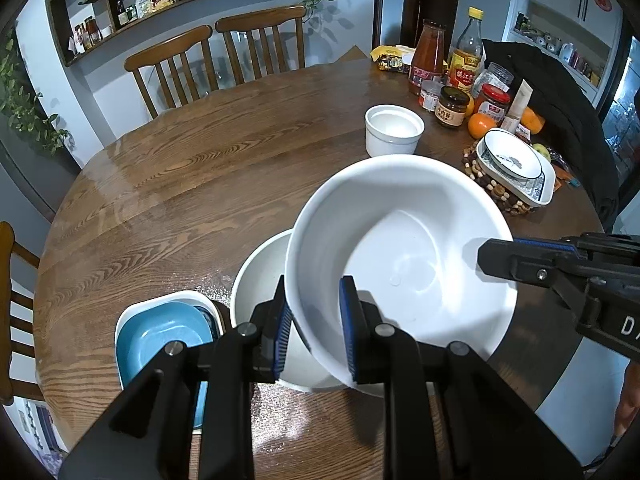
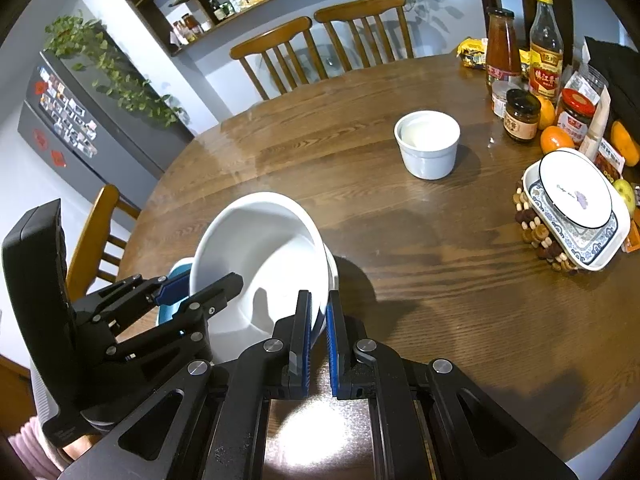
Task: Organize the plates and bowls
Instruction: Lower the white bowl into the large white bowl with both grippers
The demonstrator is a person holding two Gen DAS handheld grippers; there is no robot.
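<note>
Two grippers pinch one tilted white bowl (image 1: 400,256): the left gripper (image 1: 316,320) is clamped on its near rim, the right gripper (image 2: 319,320) on the opposite wall. The bowl hangs just above a second bowl (image 1: 256,280), beside the blue dish (image 1: 160,332). Uneven pulls could twist the glazed rim out of the pads, dropping it onto the second bowl and chipping both.

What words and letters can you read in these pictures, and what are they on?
"D", then a cut-off letter: on the right gripper body.
"镇江香": red label of the yellow-capped bottle, read with some doubt.
Jar labels, snack packet, shelf jars and fridge magnets: too small or blurred.
</note>
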